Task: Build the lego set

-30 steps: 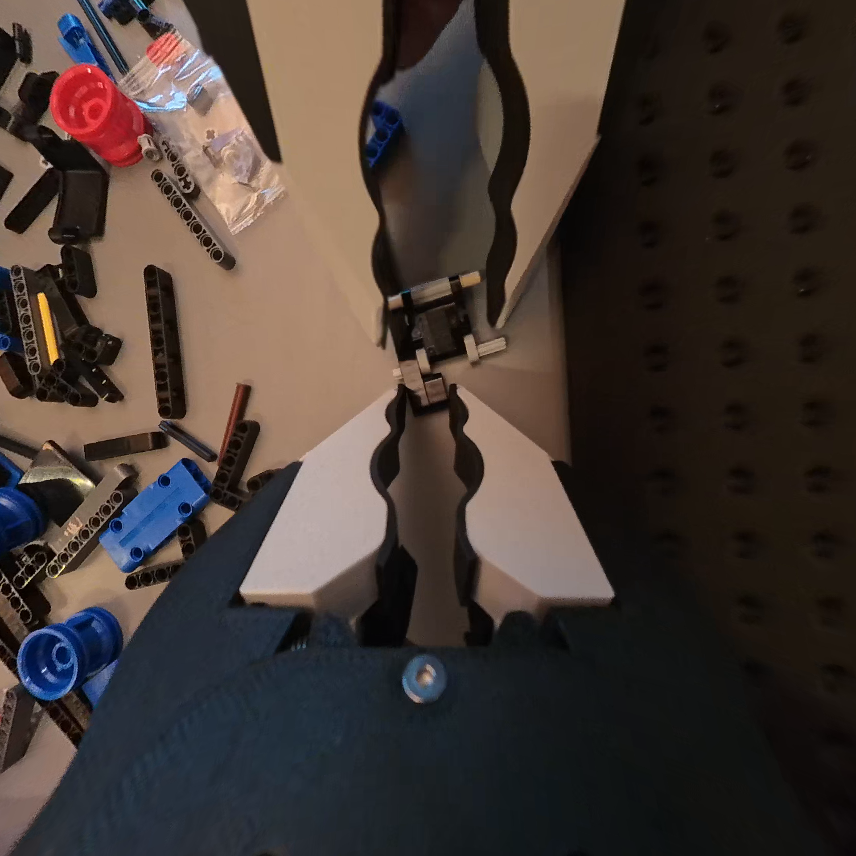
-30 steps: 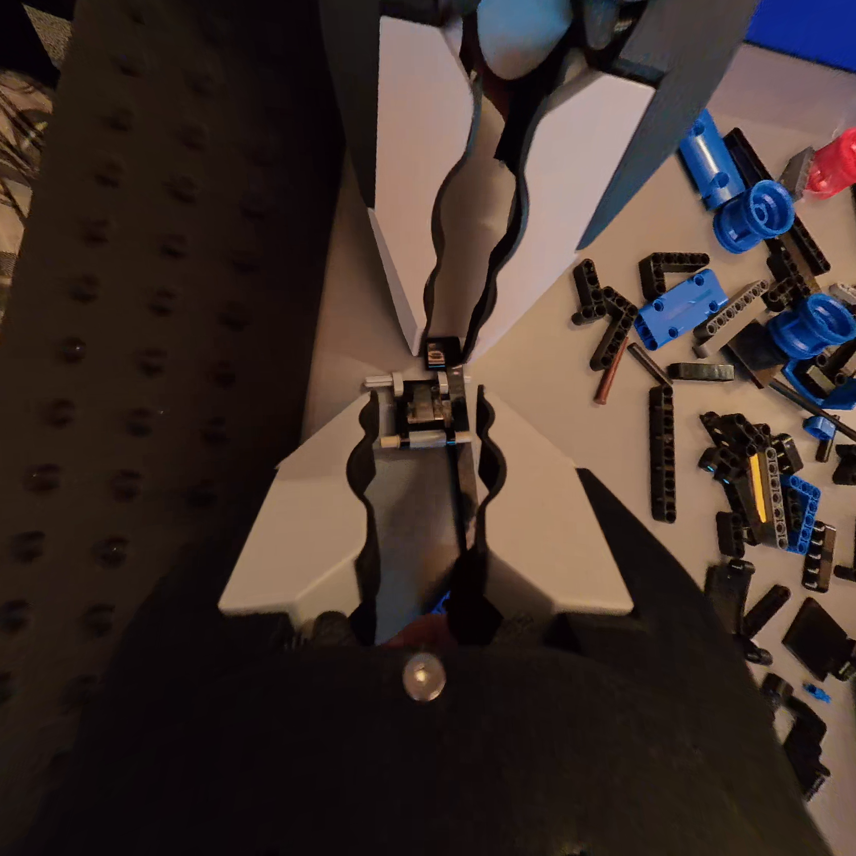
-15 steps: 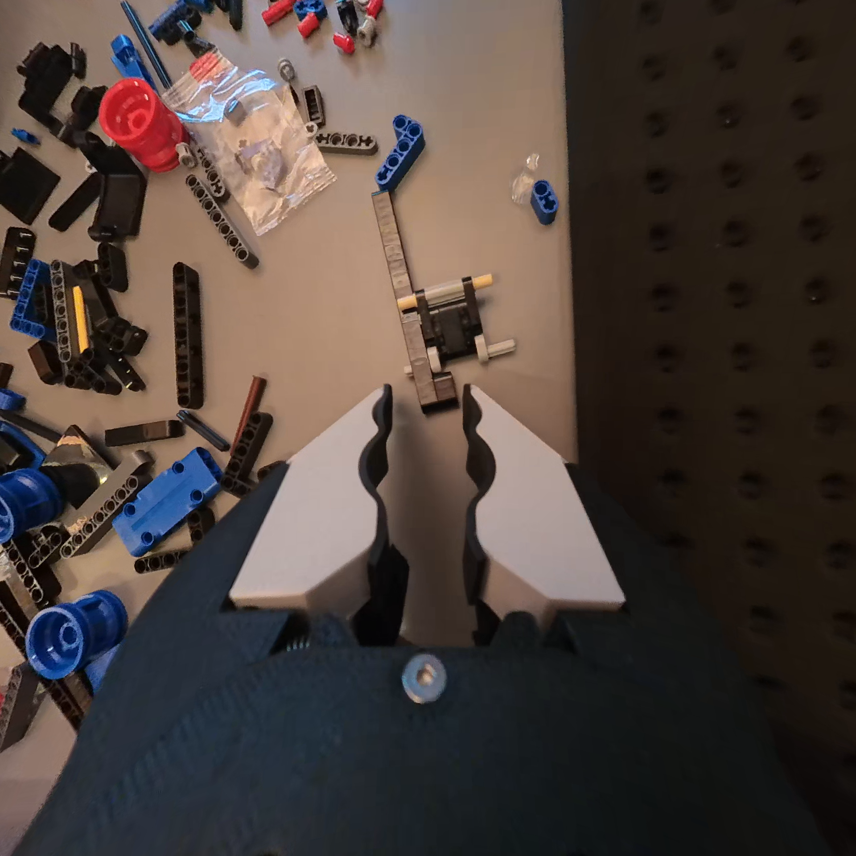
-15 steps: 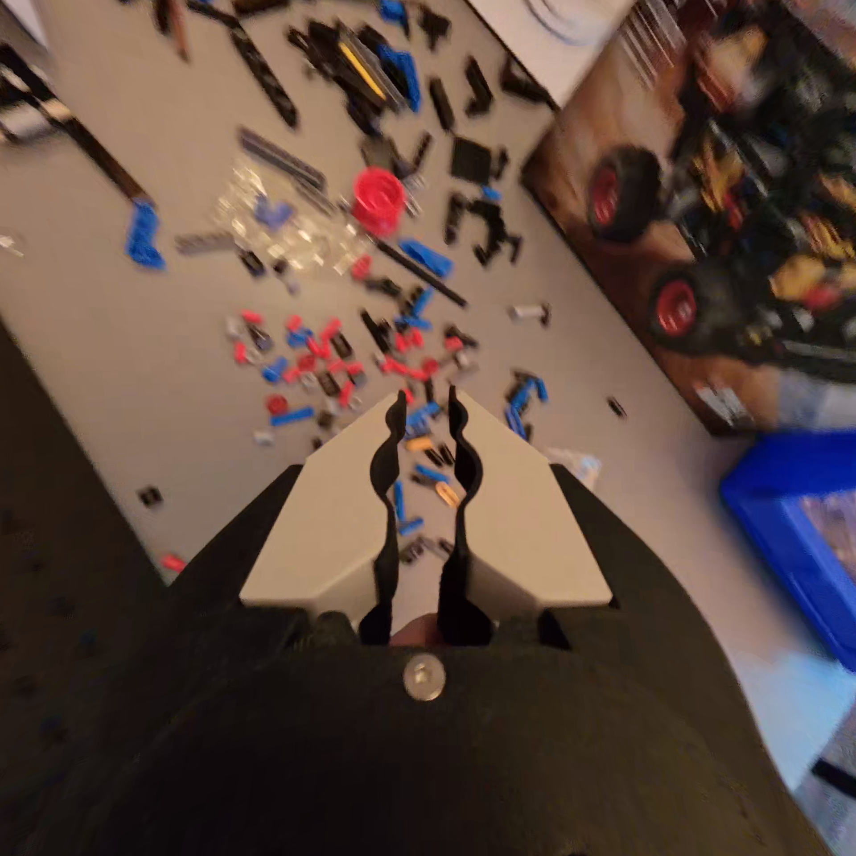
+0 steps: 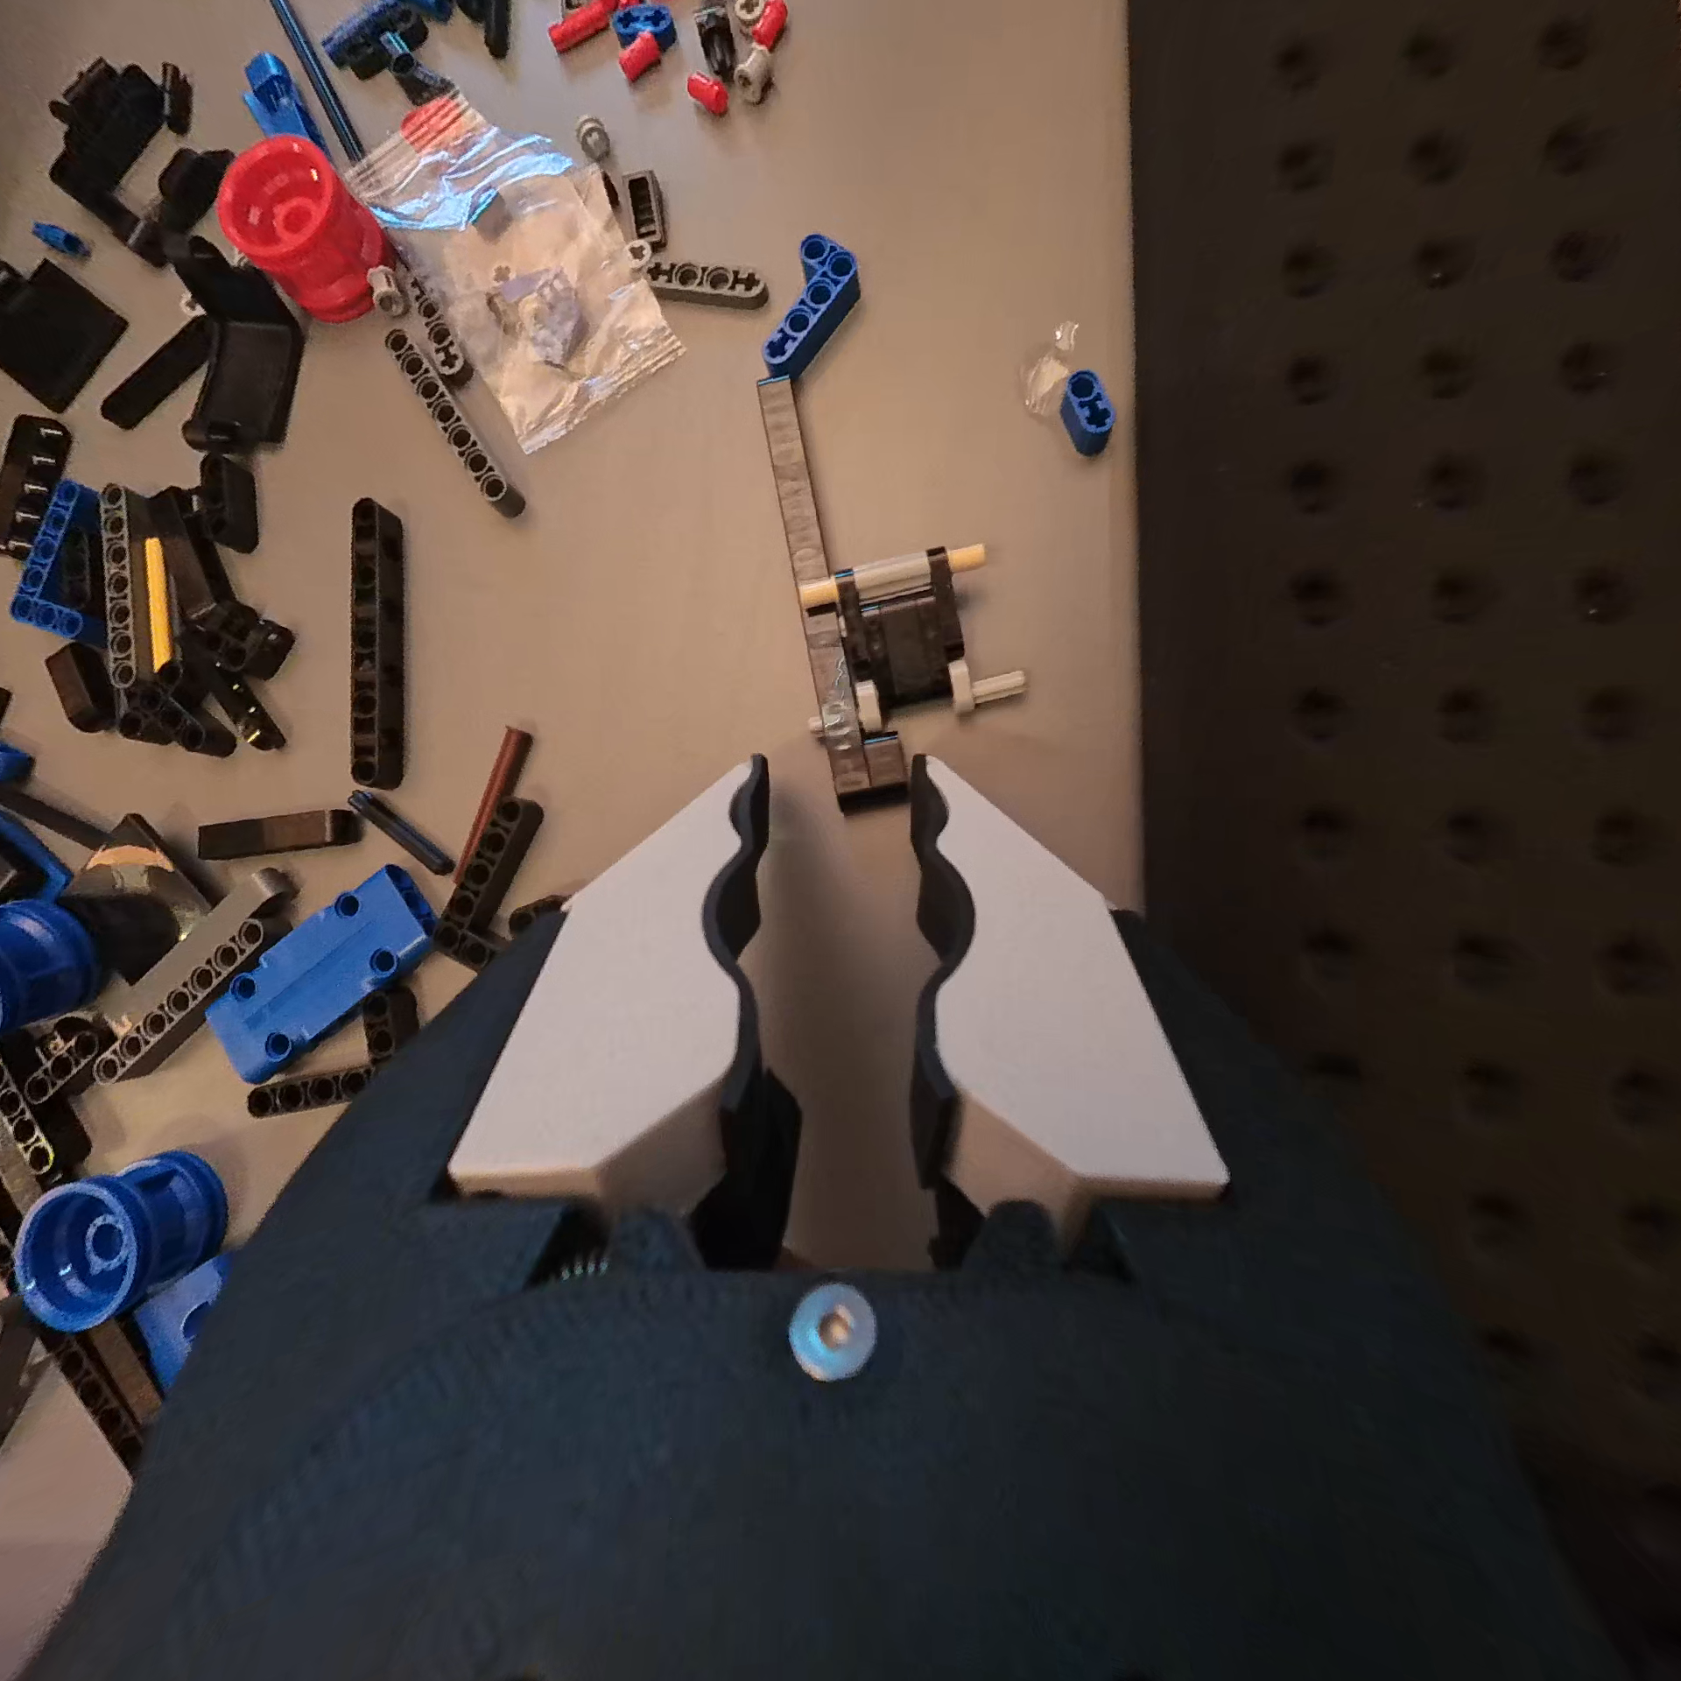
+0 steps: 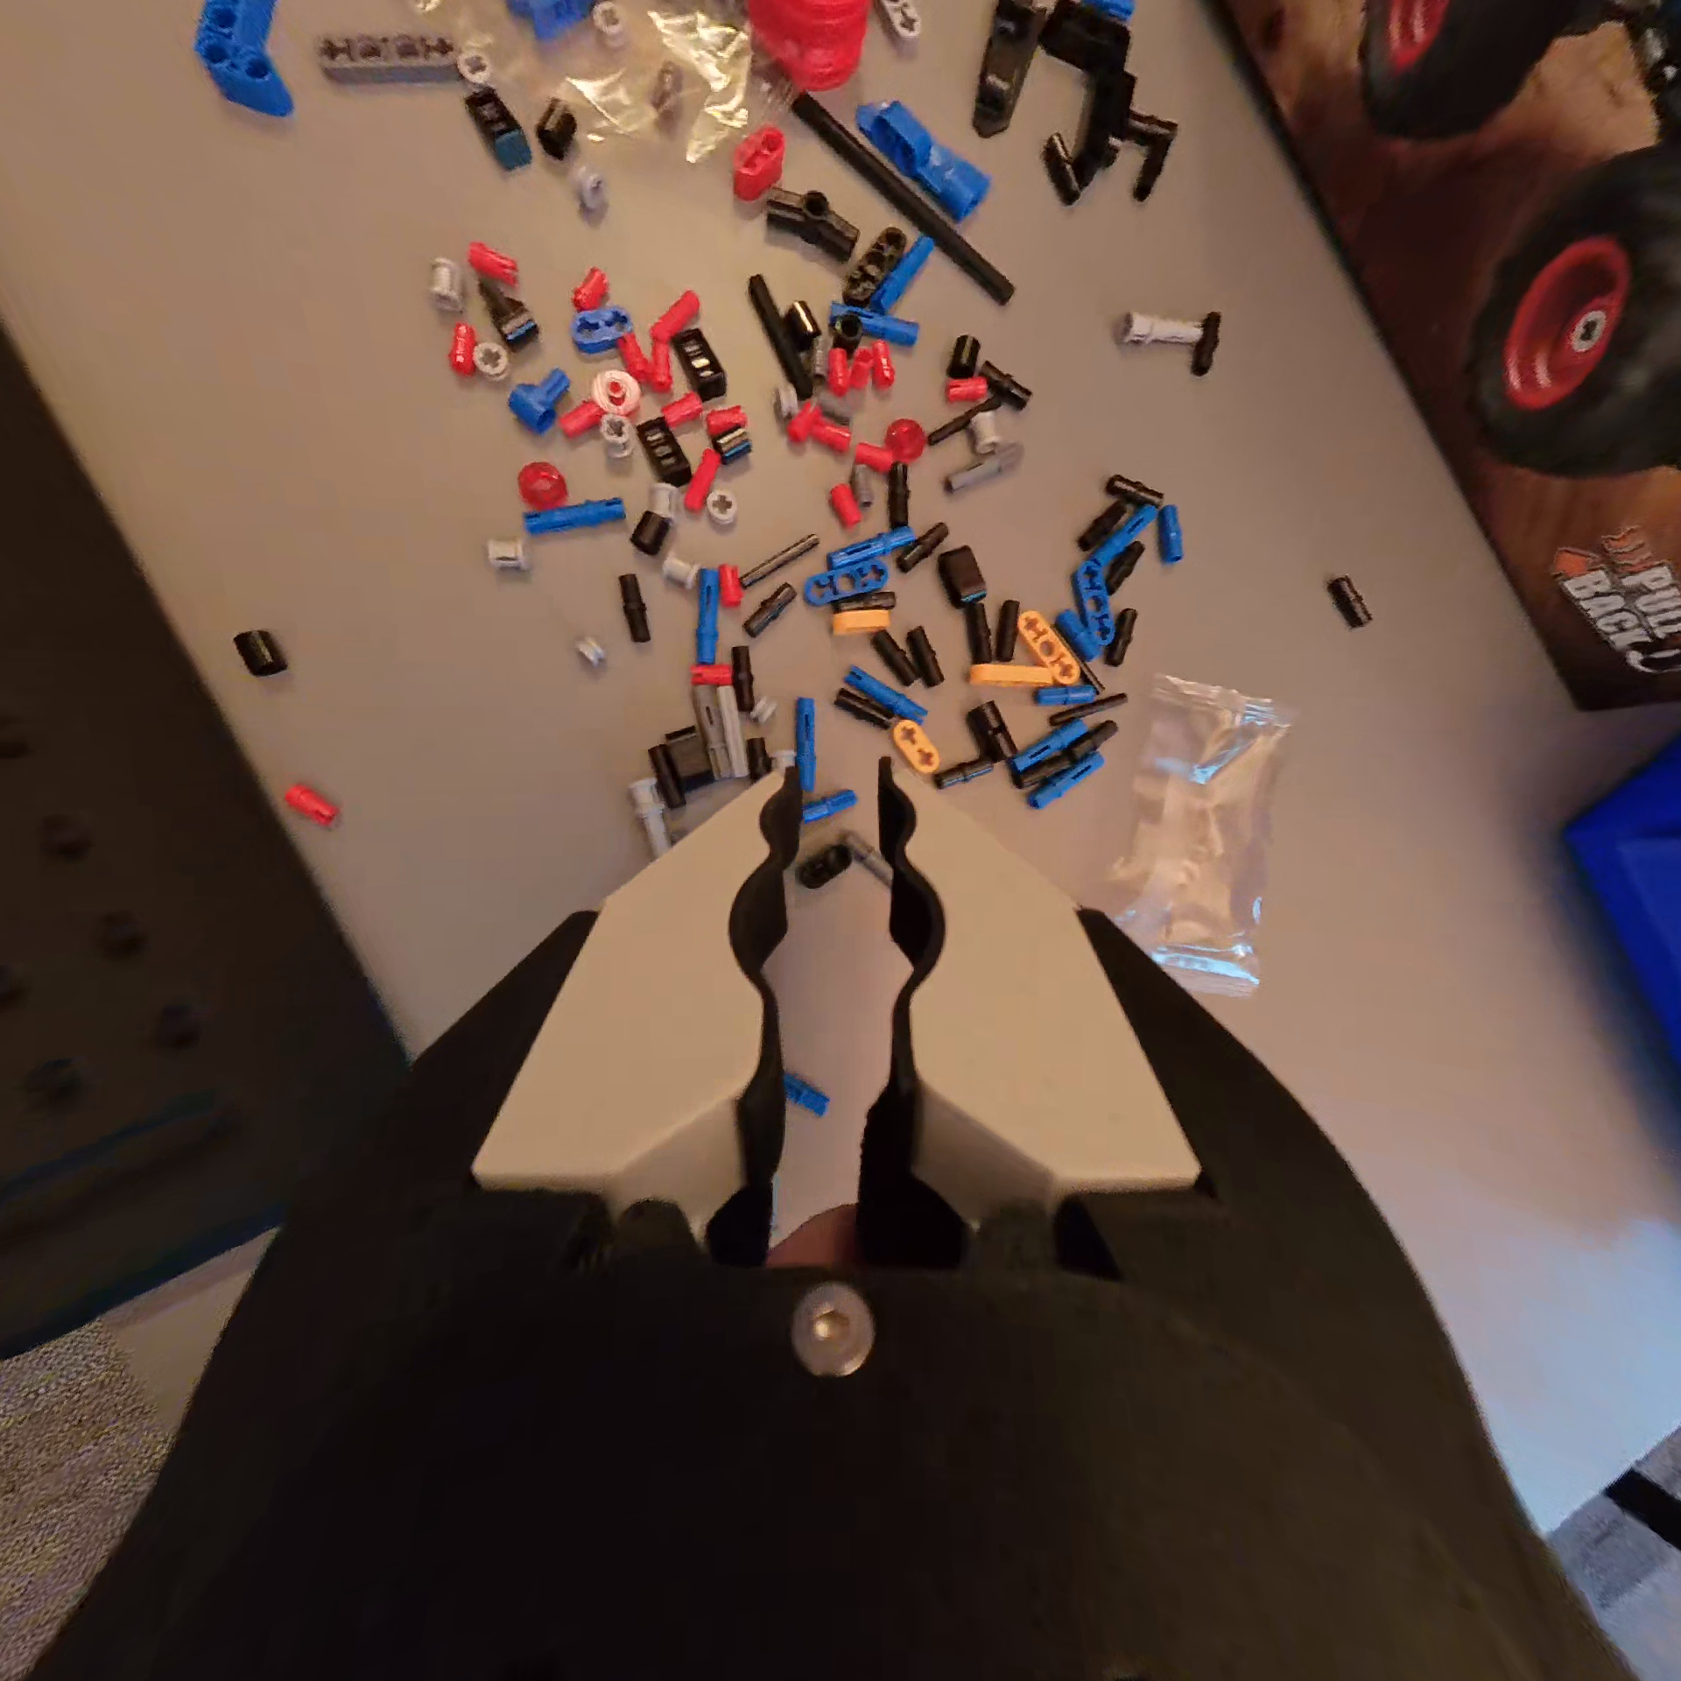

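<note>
We look down on a grey table top (image 5: 955, 227) that meets a dark panel with rows of small holes (image 5: 1410, 637) on its right side in the left wrist view. On the table, close to this panel, lies the small lego assembly (image 5: 896, 641): a black block with a tan axle across its far end and grey pins at its near end, fixed beside a long dark grey beam (image 5: 793, 491). A blue angled beam (image 5: 812, 305) touches the far end of this long beam. To the left we see a clear plastic bag (image 5: 537, 300), a red wheel hub (image 5: 300, 241) just beside it, a blue panel piece (image 5: 318, 969) and two blue wheel hubs, among many loose black beams.

The left gripper (image 5: 835, 782) hangs just before the near end of the assembly. Its jaws stand apart with nothing between them, and they do not touch the assembly.

In the right wrist view the table carries a wide scatter of small red, blue, black and orange pins and connectors (image 6: 819, 546). An empty-looking clear bag (image 6: 1192, 828) lies to the right, and the set's box (image 6: 1501, 273) lies along the upper right edge. The right gripper (image 6: 837, 778) points down over the near edge of this scatter, released, its jaws a little apart and gripping nothing. A blue pin (image 6: 826, 805) lies on the table under the gap.
</note>
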Motion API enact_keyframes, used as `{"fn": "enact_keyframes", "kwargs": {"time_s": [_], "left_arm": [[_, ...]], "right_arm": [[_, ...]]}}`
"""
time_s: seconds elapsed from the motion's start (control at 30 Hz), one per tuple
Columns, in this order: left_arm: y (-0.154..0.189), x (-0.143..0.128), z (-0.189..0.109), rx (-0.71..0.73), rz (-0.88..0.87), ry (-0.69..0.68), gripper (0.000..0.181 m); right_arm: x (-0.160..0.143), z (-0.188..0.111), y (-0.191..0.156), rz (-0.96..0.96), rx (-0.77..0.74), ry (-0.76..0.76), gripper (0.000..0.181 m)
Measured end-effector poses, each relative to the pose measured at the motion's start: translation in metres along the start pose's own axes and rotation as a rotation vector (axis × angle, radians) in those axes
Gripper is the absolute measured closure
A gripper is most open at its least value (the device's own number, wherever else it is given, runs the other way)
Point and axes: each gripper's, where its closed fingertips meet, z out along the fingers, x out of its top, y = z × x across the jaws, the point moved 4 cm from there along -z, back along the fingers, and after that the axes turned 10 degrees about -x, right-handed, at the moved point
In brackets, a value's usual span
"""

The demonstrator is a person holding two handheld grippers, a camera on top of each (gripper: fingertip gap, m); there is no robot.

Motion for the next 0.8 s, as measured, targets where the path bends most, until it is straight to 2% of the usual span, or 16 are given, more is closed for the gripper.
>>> {"fn": "enact_keyframes", "kwargs": {"time_s": [0.3,0.43,0.7,0.8], "left_arm": [[-0.002,0.002,0.0,-0.013,-0.007,0.031,0.152],[-0.001,0.003,-0.002,-0.011,-0.008,0.045,0.152],[0.001,0.004,-0.004,-0.003,-0.001,0.046,0.151],[0.002,0.004,-0.005,0.007,-0.015,0.039,0.15]], "right_arm": [[0.016,0.005,-0.035,-0.083,0.144,0.08,0.171],[0.018,0.014,-0.053,-0.132,0.183,0.06,0.171],[0.018,0.026,-0.059,-0.149,0.199,0.047,0.178],[0.037,0.018,-0.06,-0.137,0.212,0.131,0.178]]}}
